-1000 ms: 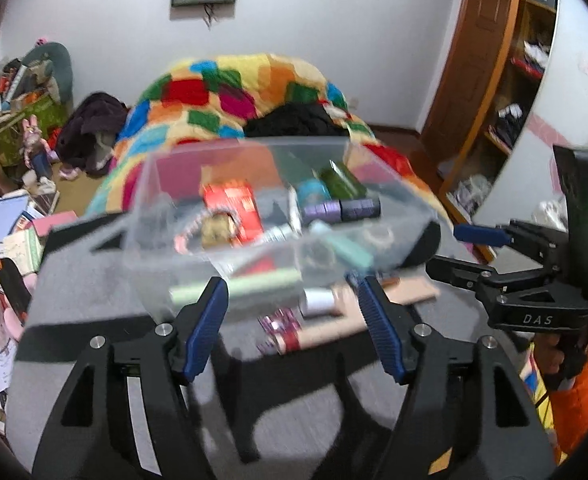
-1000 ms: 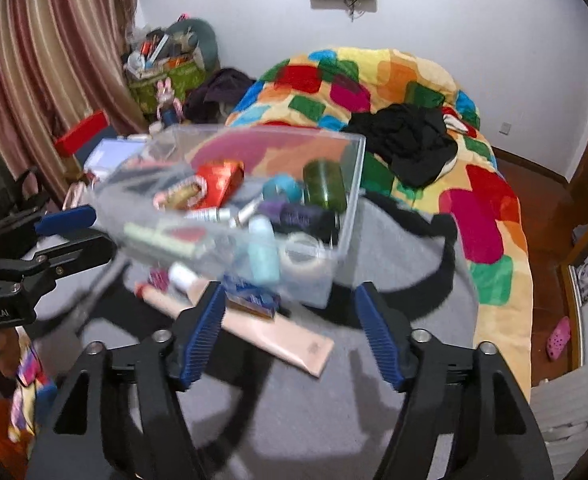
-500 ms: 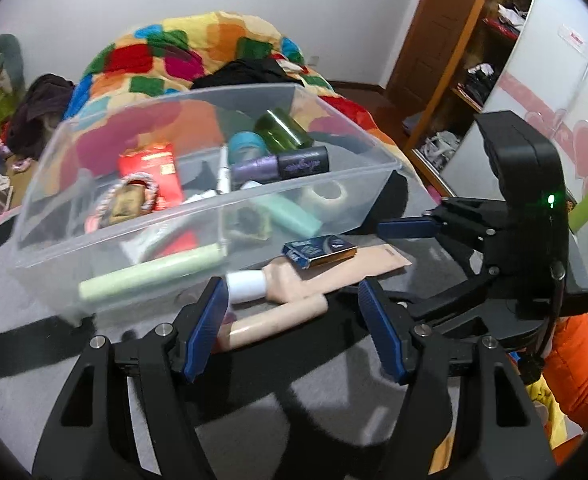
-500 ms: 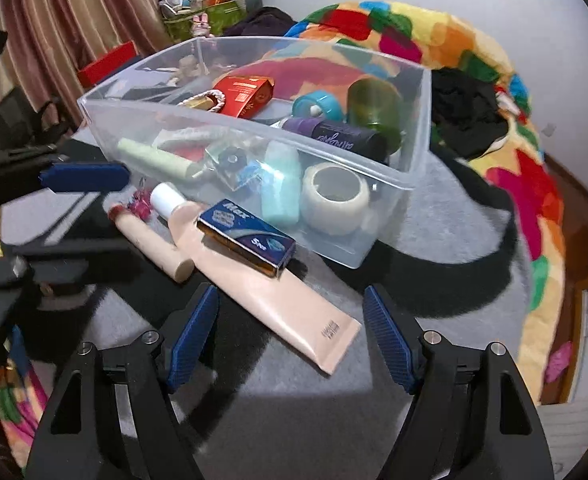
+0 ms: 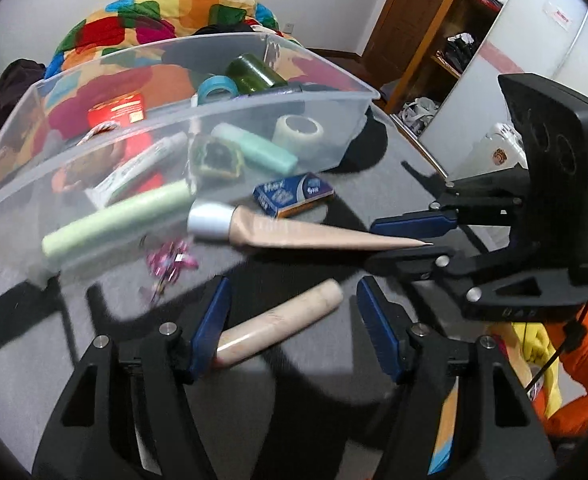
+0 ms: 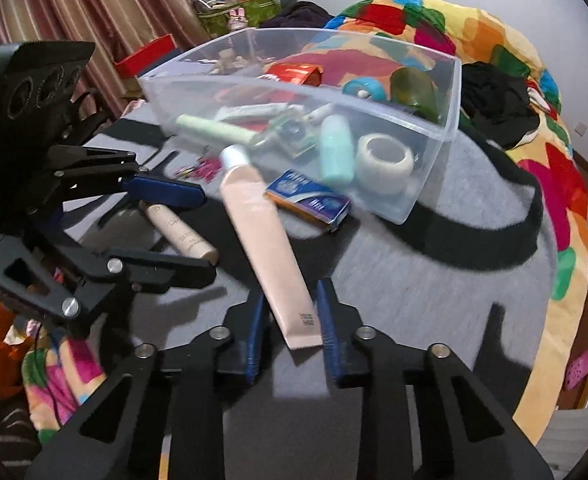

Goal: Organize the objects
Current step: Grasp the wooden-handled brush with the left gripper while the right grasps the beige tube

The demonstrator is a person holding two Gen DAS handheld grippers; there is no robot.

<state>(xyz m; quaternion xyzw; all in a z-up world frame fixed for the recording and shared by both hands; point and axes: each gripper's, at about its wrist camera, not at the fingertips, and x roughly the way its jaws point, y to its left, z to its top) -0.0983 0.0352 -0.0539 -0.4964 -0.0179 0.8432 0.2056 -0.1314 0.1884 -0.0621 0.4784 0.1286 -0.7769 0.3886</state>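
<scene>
A clear plastic bin (image 5: 254,104) (image 6: 434,128) holds tubes, tape rolls and small boxes on the grey table. In front of it lie a long pink tube with a white cap (image 5: 314,236) (image 6: 262,236), a small blue box (image 5: 294,194) (image 6: 310,200), a beige cylinder (image 5: 282,322) (image 6: 180,232) and a pink wrapper (image 5: 170,262). My right gripper (image 6: 288,326) has its jaws closing around the flat end of the pink tube. My left gripper (image 5: 292,320) is open, straddling the beige cylinder.
Behind the table is a bed with a bright patchwork blanket (image 6: 494,52) and black clothes (image 6: 498,104). A wooden wardrobe (image 5: 426,28) stands on the right in the left wrist view. Curtains and clutter (image 6: 234,4) lie to the left in the right wrist view.
Both grippers have moved down and forward toward the items in front of the bin. The right jaws have narrowed around the pink tube's end. The left gripper now straddles the beige cylinder.
</scene>
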